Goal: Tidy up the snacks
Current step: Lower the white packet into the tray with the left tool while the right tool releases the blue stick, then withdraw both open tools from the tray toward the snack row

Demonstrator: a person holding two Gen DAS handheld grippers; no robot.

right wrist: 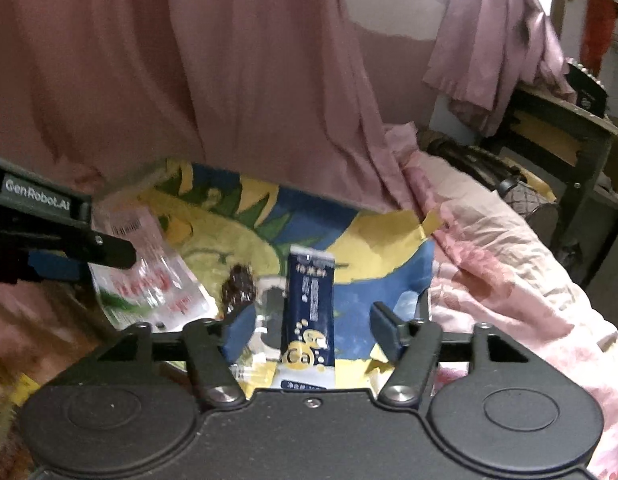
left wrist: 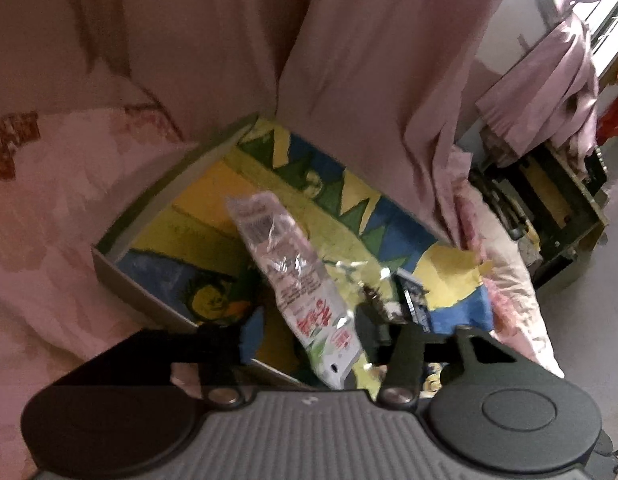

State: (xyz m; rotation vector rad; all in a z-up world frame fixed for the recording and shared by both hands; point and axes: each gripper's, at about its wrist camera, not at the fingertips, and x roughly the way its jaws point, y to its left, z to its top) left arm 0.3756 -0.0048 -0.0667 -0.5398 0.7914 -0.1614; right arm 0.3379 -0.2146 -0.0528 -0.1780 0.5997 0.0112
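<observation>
I see my left gripper (left wrist: 309,340) with its jaws open over the box (left wrist: 121,272), and the clear snack bag (left wrist: 293,280) lies between them, loose, not squeezed. My right gripper (right wrist: 309,328) has open jaws too, with the blue packet (right wrist: 309,304) lying flat between them on the box's yellow and blue floor. A dark snack (right wrist: 239,286) sits just left of the packet. Pink cloth (right wrist: 229,80) hangs at the far side.

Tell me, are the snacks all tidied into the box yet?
Mostly. The white snack packet and the dark blue packet both lie in the colourful box. Neither the left tool nor the right tool holds anything; both stand open. No other loose snacks show, so little seems left.
</observation>
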